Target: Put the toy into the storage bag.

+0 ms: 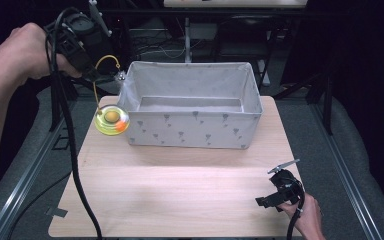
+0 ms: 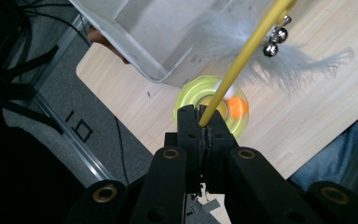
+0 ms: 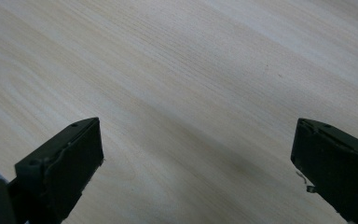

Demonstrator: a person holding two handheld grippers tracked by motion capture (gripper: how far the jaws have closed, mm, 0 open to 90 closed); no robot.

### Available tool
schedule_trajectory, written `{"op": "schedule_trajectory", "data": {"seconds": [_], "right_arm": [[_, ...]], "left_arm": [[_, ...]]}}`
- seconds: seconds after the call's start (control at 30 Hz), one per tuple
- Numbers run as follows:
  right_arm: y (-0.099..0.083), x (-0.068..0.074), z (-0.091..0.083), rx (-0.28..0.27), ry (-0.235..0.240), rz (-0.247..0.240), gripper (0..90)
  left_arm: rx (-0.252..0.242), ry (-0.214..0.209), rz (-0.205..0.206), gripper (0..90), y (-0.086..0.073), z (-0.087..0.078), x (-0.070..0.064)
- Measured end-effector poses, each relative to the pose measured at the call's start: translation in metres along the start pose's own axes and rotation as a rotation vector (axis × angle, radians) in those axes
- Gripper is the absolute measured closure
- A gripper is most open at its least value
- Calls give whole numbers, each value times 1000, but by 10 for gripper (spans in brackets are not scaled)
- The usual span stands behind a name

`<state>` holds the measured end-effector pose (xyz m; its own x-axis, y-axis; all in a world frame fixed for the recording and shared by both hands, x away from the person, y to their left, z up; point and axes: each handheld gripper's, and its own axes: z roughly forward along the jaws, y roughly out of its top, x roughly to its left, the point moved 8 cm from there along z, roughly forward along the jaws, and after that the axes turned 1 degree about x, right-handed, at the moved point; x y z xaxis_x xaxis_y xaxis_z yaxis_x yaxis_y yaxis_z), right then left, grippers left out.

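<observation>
A cat toy has a yellow-green disc (image 1: 111, 121) with an orange ball (image 2: 237, 107), a thin yellow rod (image 2: 242, 60), a grey feather (image 2: 303, 63) and small bells (image 2: 275, 42). My left gripper (image 1: 100, 77) is raised at the back left, beside the bin's corner, and is shut on the rod (image 1: 106, 58). In the left gripper view its tips (image 2: 200, 122) pinch the rod just above the disc (image 2: 191, 100). Whether the disc touches the table I cannot tell. My right gripper (image 1: 270, 200) rests low at the front right, open (image 3: 198, 163) over bare wood.
A grey-white fabric bin (image 1: 195, 127) with small printed marks stands at the back middle of the wooden table (image 1: 180, 190), with nothing visible inside. Metal rails run along both sides of the table. Dark frames and cables stand behind.
</observation>
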<state>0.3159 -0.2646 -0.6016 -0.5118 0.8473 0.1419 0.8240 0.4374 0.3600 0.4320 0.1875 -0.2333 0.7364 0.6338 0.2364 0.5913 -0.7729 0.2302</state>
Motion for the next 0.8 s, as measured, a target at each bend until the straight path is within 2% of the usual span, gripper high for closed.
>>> {"op": "schedule_trajectory", "data": {"seconds": [0.07, 0.2, 0.23, 0.4, 0.57, 0.8], "right_arm": [[1, 1, 1, -9, 9, 10, 19], [0, 0, 0, -3, -2, 2, 19], [0, 0, 0, -3, -3, 2, 19], [0, 0, 0, -6, 0, 6, 19], [0, 0, 0, 0, 2, 8, 19], [0, 0, 0, 1, -6, 0, 19]], "left_arm": [[-1, -1, 2, 881, 2, -2, 0], [-8, -13, -5, 881, 7, -6, 3], [-17, -33, -5, 881, 9, -7, 3], [-30, -40, -16, 882, 17, -13, 8], [-27, -28, -17, 881, 24, -16, 10], [15, 14, -21, 881, 34, -16, 17]]}}
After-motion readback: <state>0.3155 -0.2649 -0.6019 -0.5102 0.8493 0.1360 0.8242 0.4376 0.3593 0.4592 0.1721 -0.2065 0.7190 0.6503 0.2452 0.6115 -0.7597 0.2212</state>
